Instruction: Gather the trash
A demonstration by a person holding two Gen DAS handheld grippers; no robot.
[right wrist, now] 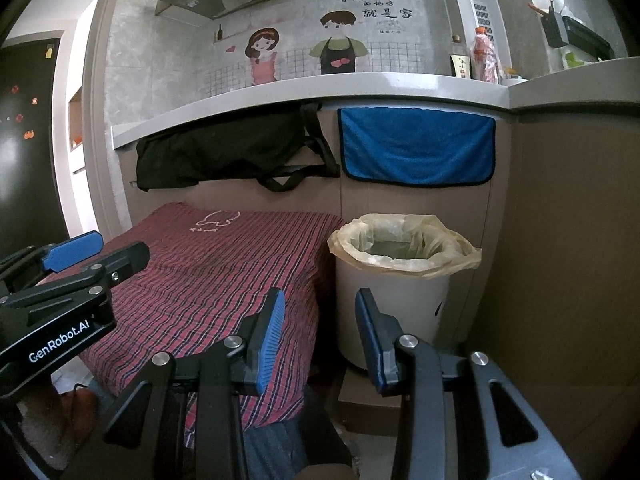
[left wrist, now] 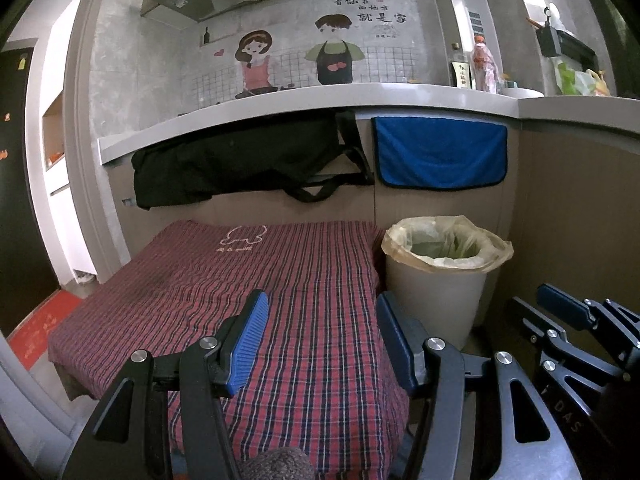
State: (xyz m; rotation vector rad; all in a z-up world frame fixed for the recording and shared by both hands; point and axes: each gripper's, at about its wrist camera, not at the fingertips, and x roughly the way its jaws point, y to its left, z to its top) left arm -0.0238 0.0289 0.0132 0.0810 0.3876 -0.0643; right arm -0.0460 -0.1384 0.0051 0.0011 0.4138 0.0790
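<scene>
A white trash bin (left wrist: pixel 436 296) with a pale plastic liner (left wrist: pixel 448 242) folded over its rim stands right of a table covered in red plaid cloth (left wrist: pixel 240 280). My left gripper (left wrist: pixel 322 300) hovers over the cloth's near right part, open, with nothing between its blue pads. The right gripper (left wrist: pixel 568 312) shows at that view's right edge, beside the bin. In the right wrist view the right gripper (right wrist: pixel 320 296) is open and empty, pointing at the gap between the cloth (right wrist: pixel 208 272) and the bin (right wrist: pixel 400 300). The left gripper (right wrist: pixel 76 252) reaches in from the left.
A black bag (left wrist: pixel 240 164) and a blue towel (left wrist: pixel 440 152) hang under a grey counter (left wrist: pixel 280 108) behind the table. Bottles (left wrist: pixel 484 64) stand on the counter. A brown panel (right wrist: pixel 560 240) closes in the bin's right side. A red mat (left wrist: pixel 36 336) lies at the left.
</scene>
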